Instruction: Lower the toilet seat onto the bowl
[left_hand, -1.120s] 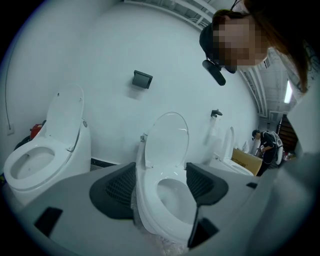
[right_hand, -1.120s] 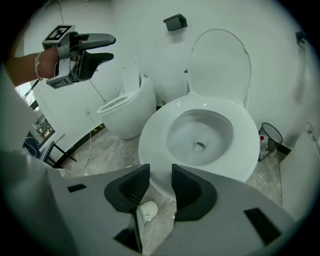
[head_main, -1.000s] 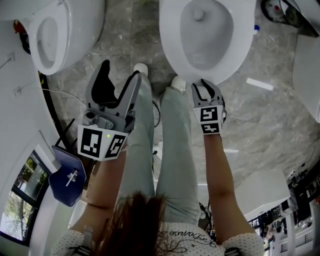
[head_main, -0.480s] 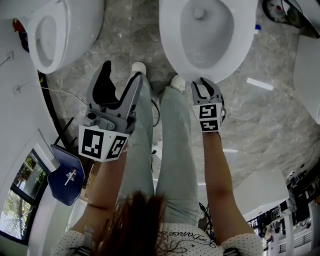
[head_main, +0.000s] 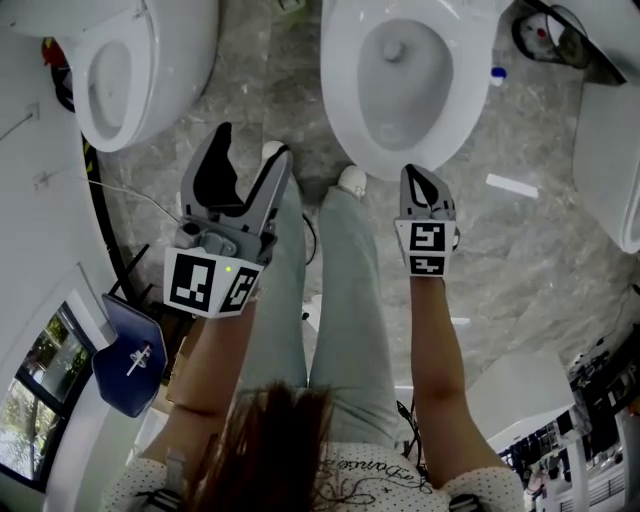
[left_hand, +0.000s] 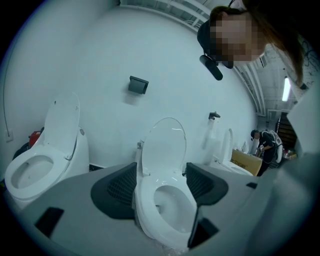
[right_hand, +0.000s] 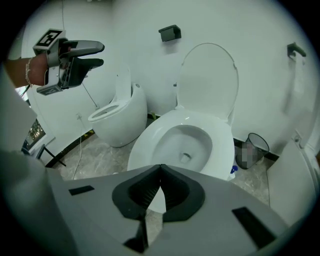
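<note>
The white toilet bowl stands straight ahead of me, my shoes just short of its front rim. Its seat and lid stand upright against the wall behind the bowl. The left gripper view shows the same raised seat above the bowl. My left gripper is held up left of the bowl, jaws wide open and empty; the right gripper view also shows this left gripper. My right gripper hovers by the bowl's front edge, shut on nothing, its tips meeting.
A second toilet stands to the left, a third white fixture at the right. A wire waste bin sits right of the bowl. A cable runs along the marble floor. A blue object lies by my left side.
The right gripper's jaws, slightly apart before, have closed to a point. Both grippers have shifted a little forward and to the right.
</note>
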